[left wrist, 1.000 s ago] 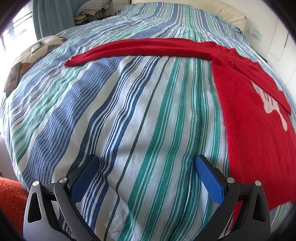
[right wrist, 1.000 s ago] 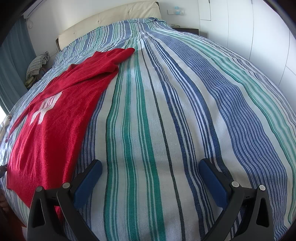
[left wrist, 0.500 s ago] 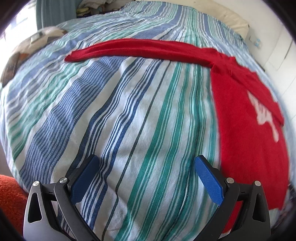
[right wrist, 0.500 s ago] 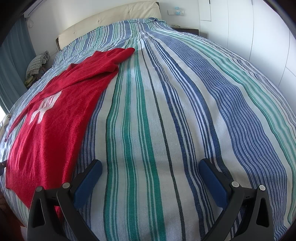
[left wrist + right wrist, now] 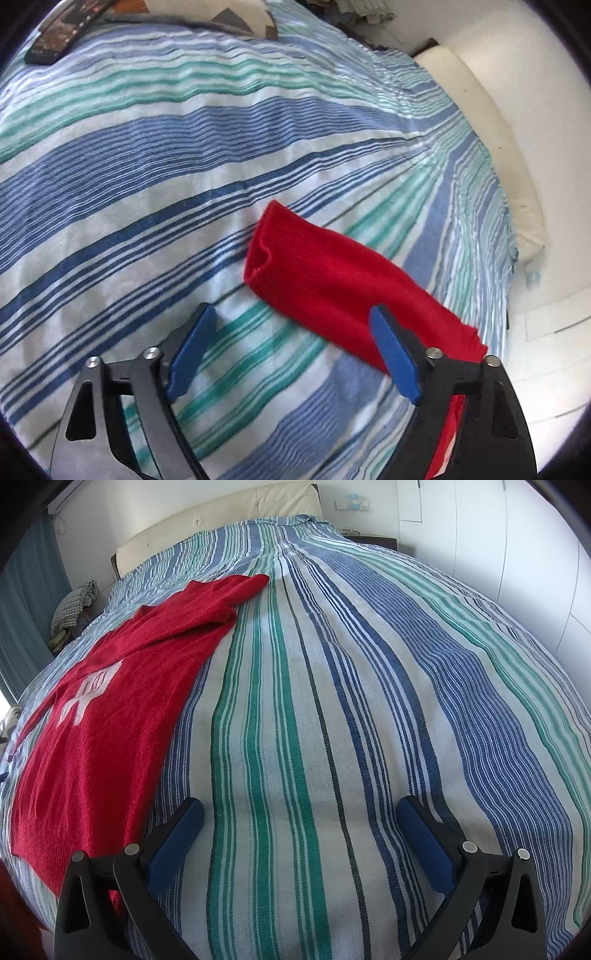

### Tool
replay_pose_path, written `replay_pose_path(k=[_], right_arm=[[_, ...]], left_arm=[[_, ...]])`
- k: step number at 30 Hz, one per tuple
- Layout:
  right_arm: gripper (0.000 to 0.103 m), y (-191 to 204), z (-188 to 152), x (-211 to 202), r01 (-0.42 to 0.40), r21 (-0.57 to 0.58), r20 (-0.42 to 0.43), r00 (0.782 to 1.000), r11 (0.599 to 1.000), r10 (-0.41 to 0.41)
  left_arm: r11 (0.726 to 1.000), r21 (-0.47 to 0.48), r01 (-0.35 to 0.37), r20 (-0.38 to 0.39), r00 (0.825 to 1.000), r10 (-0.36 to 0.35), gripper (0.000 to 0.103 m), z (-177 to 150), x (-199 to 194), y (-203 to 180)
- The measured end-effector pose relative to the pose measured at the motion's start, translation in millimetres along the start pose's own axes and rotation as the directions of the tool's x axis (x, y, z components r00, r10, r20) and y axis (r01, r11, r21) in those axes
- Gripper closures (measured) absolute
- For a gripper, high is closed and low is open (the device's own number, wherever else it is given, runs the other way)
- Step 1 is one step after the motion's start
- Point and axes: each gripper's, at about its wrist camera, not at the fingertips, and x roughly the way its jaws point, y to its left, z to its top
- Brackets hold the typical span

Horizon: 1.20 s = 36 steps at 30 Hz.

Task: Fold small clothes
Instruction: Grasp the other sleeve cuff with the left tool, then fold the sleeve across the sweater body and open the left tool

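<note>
A red long-sleeved top with a white print (image 5: 107, 716) lies flat on the striped bedspread (image 5: 332, 701), at the left of the right wrist view, one sleeve reaching up to the middle. In the left wrist view its other sleeve (image 5: 332, 277) lies straight, cuff end toward the centre. My left gripper (image 5: 295, 347) is open, low over the bedspread, its right finger beside the sleeve. My right gripper (image 5: 299, 834) is open and empty over bare bedspread, to the right of the top's hem.
A cream headboard (image 5: 221, 513) and pillow (image 5: 495, 147) stand at the bed's head. A patterned cushion (image 5: 221, 14) and a dark flat device (image 5: 62, 33) lie near the far bed edge. White wardrobe doors (image 5: 517, 554) are at the right.
My left gripper has swung far along the bed toward the sleeve's cuff; the sleeve end now lies just ahead of its fingers. The right gripper has hardly moved.
</note>
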Motion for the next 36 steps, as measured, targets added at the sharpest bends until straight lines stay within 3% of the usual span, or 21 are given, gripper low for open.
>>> replay_pose_path(k=[3, 4, 5, 9, 12, 14, 16, 20, 23, 25, 27, 28, 29, 34, 36], right_arm=[[0.000, 0, 0, 1, 0.004, -0.003, -0.001, 1.000, 1.000, -0.004], [0.000, 0, 0, 1, 0.004, -0.004, -0.001, 1.000, 1.000, -0.004], [0.000, 0, 0, 1, 0.004, -0.004, -0.001, 1.000, 1.000, -0.004], [0.000, 0, 0, 0, 0.004, -0.003, -0.002, 1.000, 1.000, -0.004], [0.000, 1, 0, 1, 0.007, -0.006, -0.006, 1.000, 1.000, -0.007], [0.000, 2, 1, 2, 0.013, -0.011, -0.011, 1.000, 1.000, -0.013], [0.000, 3, 1, 3, 0.019, -0.017, -0.017, 1.000, 1.000, -0.019], [0.000, 3, 3, 4, 0.017, -0.017, -0.024, 1.000, 1.000, -0.018], [0.000, 2, 4, 5, 0.017, -0.019, -0.028, 0.999, 1.000, -0.017], [0.000, 2, 4, 5, 0.016, -0.019, -0.029, 0.999, 1.000, -0.016], [0.000, 2, 4, 5, 0.016, -0.019, -0.029, 0.999, 1.000, -0.016], [0.000, 3, 4, 5, 0.016, -0.019, -0.029, 0.999, 1.000, -0.017], [0.000, 2, 4, 5, 0.016, -0.019, -0.029, 0.999, 1.000, -0.017], [0.000, 2, 4, 5, 0.017, -0.020, -0.029, 0.999, 1.000, -0.017], [0.000, 3, 4, 5, 0.019, -0.021, -0.029, 0.999, 1.000, -0.019]], left_arm=[[1.000, 0.009, -0.021, 0.068, 0.997, 0.021, 0.045, 4, 9, 1], [0.999, 0.026, -0.028, 0.083, 0.996, 0.026, 0.066, 4, 9, -1], [0.998, 0.053, -0.038, 0.084, 0.996, 0.033, 0.096, 5, 11, -4], [0.984, 0.169, -0.064, 0.117, 0.992, 0.045, 0.100, 7, -4, -32], [0.946, 0.323, -0.018, 0.145, 0.989, -0.031, 0.100, -6, -34, -88], [0.902, 0.427, 0.057, 0.128, 0.984, -0.123, 0.100, -18, -52, -145], [0.823, 0.552, 0.136, 0.094, 0.970, -0.224, 0.100, -42, -70, -214], [0.617, 0.736, 0.277, -0.036, 0.927, -0.373, 0.100, -120, -88, -342], [0.482, 0.811, 0.333, -0.126, 0.903, -0.412, 0.099, -191, -82, -404], [0.424, 0.835, 0.350, -0.180, 0.903, -0.391, 0.094, -238, -69, -424], [0.415, 0.845, 0.338, -0.208, 0.922, -0.327, 0.062, -278, -47, -428], [0.420, 0.849, 0.322, -0.217, 0.936, -0.279, 0.026, -296, -34, -424], [0.427, 0.851, 0.305, -0.219, 0.946, -0.240, 0.016, -312, -23, -411], [0.459, 0.836, 0.302, -0.301, 0.951, -0.077, 0.017, -357, -7, -316], [0.477, 0.836, 0.273, -0.295, 0.955, -0.029, 0.017, -353, -17, -261]])
